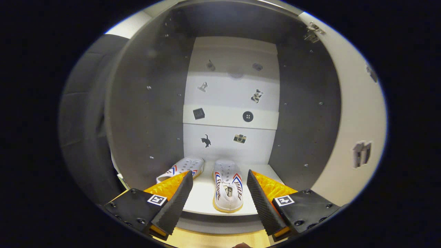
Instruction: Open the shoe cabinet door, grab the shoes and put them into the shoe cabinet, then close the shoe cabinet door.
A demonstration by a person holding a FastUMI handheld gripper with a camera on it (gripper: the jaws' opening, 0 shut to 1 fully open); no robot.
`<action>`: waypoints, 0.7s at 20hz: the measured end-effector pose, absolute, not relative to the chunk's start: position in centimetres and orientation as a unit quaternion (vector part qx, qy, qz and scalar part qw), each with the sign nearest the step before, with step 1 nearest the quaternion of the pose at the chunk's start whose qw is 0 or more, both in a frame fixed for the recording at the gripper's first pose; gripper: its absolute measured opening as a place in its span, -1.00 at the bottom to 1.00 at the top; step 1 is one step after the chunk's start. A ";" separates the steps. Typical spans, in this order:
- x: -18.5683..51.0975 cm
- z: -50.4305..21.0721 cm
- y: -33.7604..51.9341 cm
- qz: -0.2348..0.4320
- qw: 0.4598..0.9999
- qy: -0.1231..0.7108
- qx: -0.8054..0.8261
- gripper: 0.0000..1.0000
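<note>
I look straight into the open shoe cabinet [144, 113], with grey side walls and a white back panel. Two white shoes with red and blue stripes stand on its white bottom shelf [201, 201]. One shoe [227, 186] lies between my fingers, heel toward me. The other shoe [181, 168] sits farther in, just beyond my left finger, partly hidden by it. My gripper [218, 174] is open, holding nothing, its fingertips flanking the nearer shoe without touching it. The open white door [358, 113] stands on the right, hinge [313, 33] at its top.
Small stickers dot the cabinet's back panel [231, 137]. A wooden floor strip [213, 239] lies below the shelf edge. Dark cloth [82, 113] hangs left of the cabinet. A door handle [361, 154] shows on the door's face.
</note>
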State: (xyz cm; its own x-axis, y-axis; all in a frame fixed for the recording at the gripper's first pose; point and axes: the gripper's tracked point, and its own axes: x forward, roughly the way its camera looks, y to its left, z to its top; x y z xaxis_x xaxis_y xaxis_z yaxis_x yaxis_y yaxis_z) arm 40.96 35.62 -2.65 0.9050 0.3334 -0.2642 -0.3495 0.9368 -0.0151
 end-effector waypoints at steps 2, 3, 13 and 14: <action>38.2 -1.4 34.6 0.175 0.977 0.121 -0.024 0.95; 36.8 -0.9 34.1 0.176 0.977 0.117 -0.020 0.95; 25.6 1.5 28.8 0.174 0.979 0.106 -0.016 0.95; 24.6 1.7 28.4 0.174 0.979 0.105 -0.013 0.95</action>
State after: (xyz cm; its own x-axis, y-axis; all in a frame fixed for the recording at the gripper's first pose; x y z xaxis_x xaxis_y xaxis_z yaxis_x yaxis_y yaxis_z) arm 24.59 28.40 1.72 0.9169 0.3388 -0.2110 -0.3443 0.9388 0.0116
